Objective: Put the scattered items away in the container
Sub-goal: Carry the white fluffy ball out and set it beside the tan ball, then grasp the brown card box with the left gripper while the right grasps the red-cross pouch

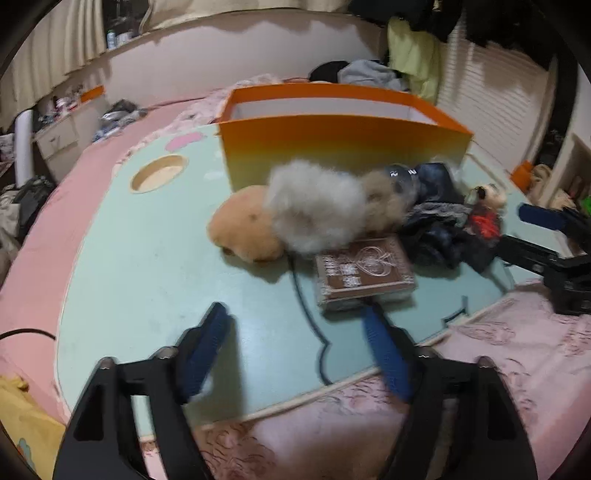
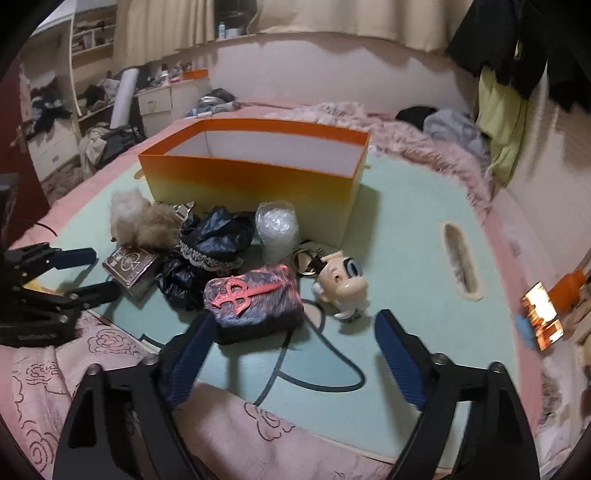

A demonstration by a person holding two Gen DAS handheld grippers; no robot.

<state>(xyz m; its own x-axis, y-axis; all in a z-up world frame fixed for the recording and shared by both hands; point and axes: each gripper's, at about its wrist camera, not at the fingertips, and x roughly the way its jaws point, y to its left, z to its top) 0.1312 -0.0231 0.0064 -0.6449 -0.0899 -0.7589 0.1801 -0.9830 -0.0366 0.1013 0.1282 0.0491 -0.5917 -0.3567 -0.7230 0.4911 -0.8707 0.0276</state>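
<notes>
With both grippers' fingers spread and empty, the right gripper [image 2: 291, 354] is best lowered squarely over the dark pouch [image 2: 255, 302], the left gripper [image 1: 295, 332] over the brown box [image 1: 364, 273], before the orange container [image 2: 255, 177] is approached.

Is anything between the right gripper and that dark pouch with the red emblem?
Nothing visible. The right gripper is open just short of the pouch, with only bare mat between. The figurine lies beside the pouch, not in the approach.

Cluttered bedroom: pink bed [image 2: 424, 147], beige curtains [image 2: 332, 18], white drawers [image 2: 159, 99], shelves [image 2: 88, 37], pale wall [image 2: 314, 77].
</notes>
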